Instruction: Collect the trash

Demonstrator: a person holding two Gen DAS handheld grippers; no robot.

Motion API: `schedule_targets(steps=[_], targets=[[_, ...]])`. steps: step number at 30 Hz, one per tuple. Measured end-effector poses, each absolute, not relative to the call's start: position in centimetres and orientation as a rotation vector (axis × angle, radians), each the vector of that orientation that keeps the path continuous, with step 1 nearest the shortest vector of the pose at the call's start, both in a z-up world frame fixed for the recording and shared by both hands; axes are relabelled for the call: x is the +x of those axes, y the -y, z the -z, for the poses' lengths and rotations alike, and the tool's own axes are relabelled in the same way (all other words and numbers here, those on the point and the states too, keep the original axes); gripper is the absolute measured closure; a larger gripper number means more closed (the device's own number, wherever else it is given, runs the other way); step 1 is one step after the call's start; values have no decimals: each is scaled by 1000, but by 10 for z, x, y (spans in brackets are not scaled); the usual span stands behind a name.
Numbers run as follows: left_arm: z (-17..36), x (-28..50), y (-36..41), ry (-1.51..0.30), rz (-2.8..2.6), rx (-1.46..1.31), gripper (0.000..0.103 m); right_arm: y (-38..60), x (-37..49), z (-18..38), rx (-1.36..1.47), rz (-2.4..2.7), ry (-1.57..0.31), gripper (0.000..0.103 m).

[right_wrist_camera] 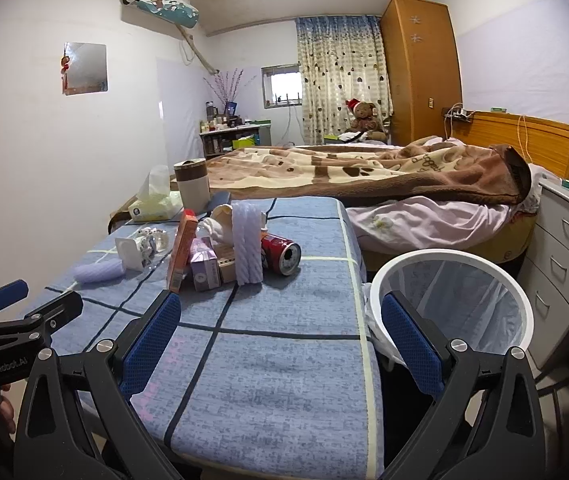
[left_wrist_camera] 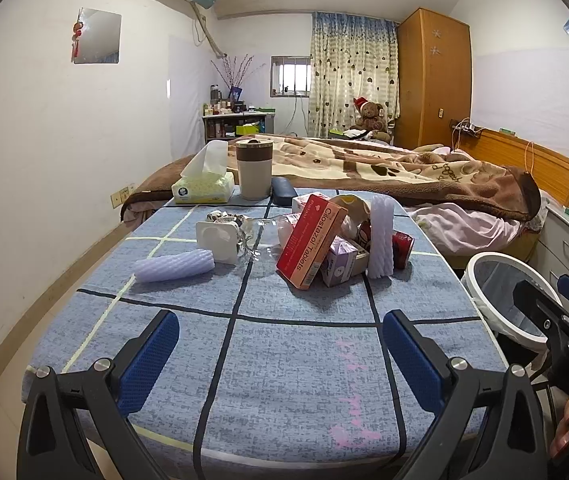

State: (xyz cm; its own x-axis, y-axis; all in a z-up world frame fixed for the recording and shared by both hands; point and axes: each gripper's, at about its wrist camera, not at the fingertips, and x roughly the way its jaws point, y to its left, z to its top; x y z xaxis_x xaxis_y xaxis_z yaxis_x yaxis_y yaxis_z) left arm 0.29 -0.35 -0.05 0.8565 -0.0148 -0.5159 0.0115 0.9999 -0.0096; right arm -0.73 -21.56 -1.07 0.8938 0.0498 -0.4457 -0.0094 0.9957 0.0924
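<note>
Both claws are hanging spread and empty over the near edge of the table: the left claw over its middle, the right claw straddling the right edge, with the bin just beside and below its right finger.

All the trash is lying ahead of the claws, well apart from them, bunched mid-table: a red box leaning on a purple box, an upright foam sleeve, a red can on its side, a lying sleeve ahead-left, and a white tray with crumpled clear plastic.

Pulling one piece is likely toppling the rest, since they are propping each other; the can is prone to rolling off the right edge, and the foam is likely squashing and slipping.

Behind the pile, a tissue pack, cup and dark case are probably keepers, and reaching too far is risking knocking them. Nothing is blocking the bin.
</note>
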Motion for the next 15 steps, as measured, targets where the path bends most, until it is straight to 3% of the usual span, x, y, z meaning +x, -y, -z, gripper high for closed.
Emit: schedule_targets(steps=[15], targets=[[4,5,4,-544,8,-9,0,217,-8,10,89,-26,-466,1]])
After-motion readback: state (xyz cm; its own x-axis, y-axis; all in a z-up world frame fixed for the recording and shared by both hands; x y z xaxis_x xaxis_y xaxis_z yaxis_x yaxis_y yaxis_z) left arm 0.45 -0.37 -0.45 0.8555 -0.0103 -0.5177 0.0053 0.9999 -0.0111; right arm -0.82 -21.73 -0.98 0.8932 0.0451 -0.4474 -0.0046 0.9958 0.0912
